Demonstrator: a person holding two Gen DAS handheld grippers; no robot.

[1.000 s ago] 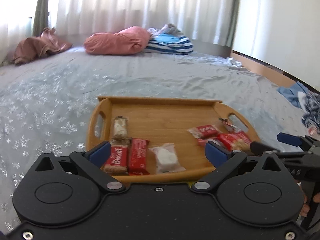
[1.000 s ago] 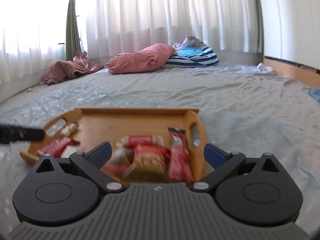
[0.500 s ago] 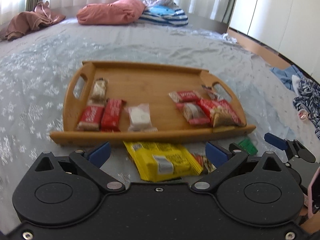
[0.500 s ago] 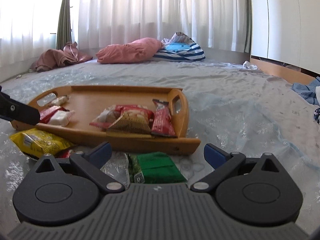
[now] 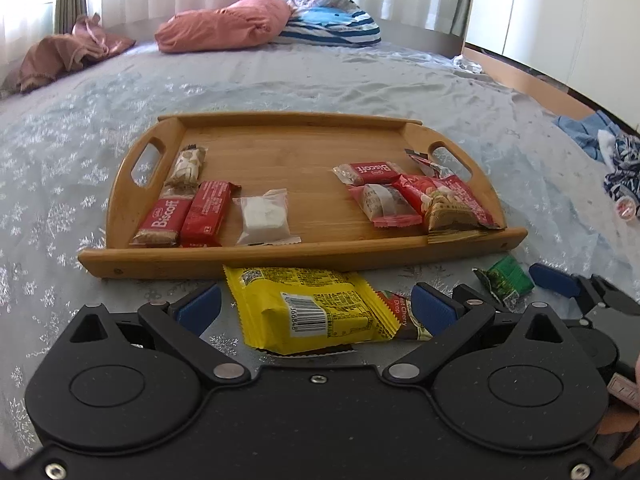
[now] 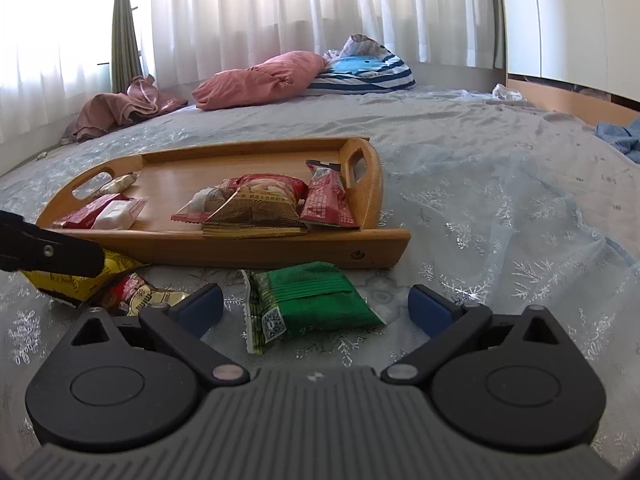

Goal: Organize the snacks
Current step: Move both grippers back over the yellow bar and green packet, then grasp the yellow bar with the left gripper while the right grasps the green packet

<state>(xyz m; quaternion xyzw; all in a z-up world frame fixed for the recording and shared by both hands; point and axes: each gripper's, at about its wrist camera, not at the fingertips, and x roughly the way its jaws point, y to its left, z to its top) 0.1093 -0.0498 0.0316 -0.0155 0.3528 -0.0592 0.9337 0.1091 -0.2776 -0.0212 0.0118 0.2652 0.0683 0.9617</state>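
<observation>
Lying on the bed just before the wooden tray's (image 5: pixel 304 254) near rim, the yellow snack packet (image 5: pixel 308 308) sits between the wide-spread fingers of the left hand-held gripper (image 5: pixel 316 308). To the tray's near right corner, the green packet (image 6: pixel 312 300) rests between the wide-open right hand-held gripper (image 6: pixel 316 306).
</observation>
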